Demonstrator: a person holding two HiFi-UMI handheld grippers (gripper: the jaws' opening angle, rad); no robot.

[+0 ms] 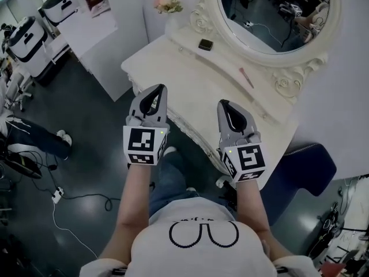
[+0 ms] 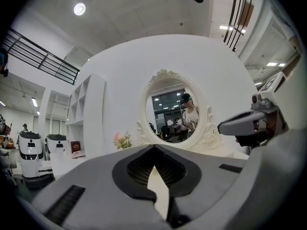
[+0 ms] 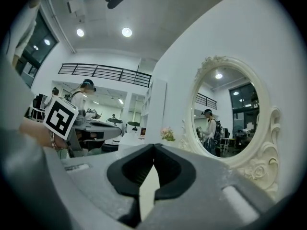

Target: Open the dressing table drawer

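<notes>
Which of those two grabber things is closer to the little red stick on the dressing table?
Right. The right gripper sits just short of the red stick, slightly to its left; the left gripper is much farther off to the stick's left.

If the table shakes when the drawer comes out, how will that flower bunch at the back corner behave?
The flower bunch stands upright with its blooms on top, so it is probably top-heavy and apt to tip. It sits close to the back corner of the dressing table, so a tip might send it off. It looks small, so it is likely light.
</notes>
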